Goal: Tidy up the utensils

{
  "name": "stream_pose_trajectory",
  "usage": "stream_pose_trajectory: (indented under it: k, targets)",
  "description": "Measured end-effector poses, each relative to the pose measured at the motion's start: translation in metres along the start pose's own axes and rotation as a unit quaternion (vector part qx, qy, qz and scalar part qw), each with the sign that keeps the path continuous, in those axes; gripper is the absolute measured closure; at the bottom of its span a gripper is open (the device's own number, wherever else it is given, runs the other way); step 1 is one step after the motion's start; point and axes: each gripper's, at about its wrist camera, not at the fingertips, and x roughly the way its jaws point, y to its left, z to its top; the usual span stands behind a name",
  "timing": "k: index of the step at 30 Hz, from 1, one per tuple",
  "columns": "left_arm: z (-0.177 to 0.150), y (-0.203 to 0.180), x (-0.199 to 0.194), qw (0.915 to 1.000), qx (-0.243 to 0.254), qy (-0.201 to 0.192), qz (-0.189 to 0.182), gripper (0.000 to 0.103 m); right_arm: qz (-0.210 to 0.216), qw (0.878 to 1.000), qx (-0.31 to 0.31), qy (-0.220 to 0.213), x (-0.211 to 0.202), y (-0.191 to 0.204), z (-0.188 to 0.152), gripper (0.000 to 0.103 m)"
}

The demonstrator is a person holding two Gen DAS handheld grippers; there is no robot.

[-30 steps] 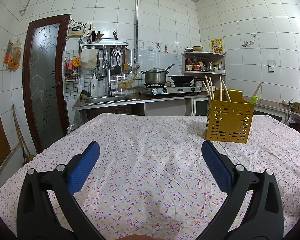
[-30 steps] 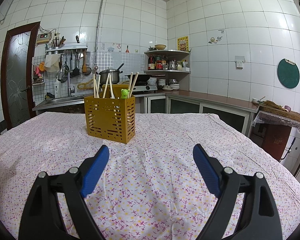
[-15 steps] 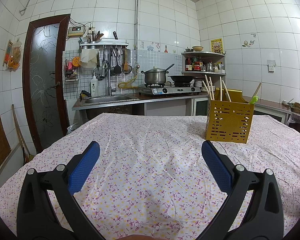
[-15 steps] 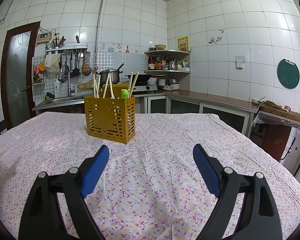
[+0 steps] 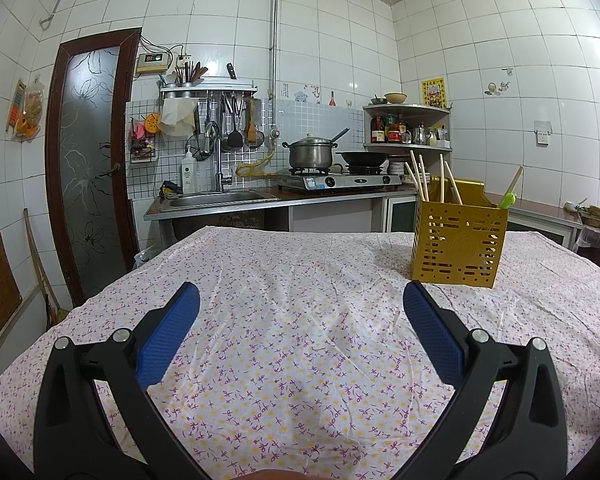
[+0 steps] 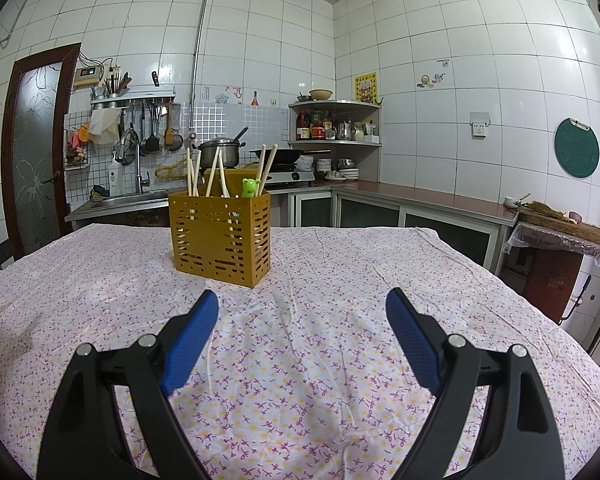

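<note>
Tiled kitchen, floral tablecloth | yellow utensil holder ahead of right gripper, right of left gripper | both wide apart, empty

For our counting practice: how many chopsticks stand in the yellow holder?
6: four chopsticks at the holder's left end, two at its right by the frog. Others may be hidden.

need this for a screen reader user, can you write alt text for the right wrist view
A yellow slotted utensil holder with chopsticks and a green frog-topped utensil stands on a floral tablecloth. In the foreground the right gripper hangs open and empty over the cloth, short of the holder. Behind is a white-tiled kitchen with a sink and stove.
</note>
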Motion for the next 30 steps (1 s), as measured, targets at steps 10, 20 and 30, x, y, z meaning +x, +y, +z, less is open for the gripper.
stream_pose_trajectory:
  k: [10, 20, 30]
  targets:
    - [-0.0001, -0.0005, -0.0001, 1.0, 0.0, 0.0, 0.0, 0.005, 0.0, 1.0, 0.0, 0.0, -0.0001, 0.0001, 0.0, 0.019]
    - [-0.0003, -0.0039, -0.0012, 1.0, 0.0, 0.001, -0.003, 0.005, 0.0, 1.0, 0.0, 0.0, -0.0001, 0.0003, 0.0, 0.019]
    - [-0.0003, -0.0055, -0.0012, 1.0, -0.006, 0.002, -0.002, 0.005, 0.0, 1.0, 0.0, 0.0, -0.0002, 0.0001, 0.0, 0.019]
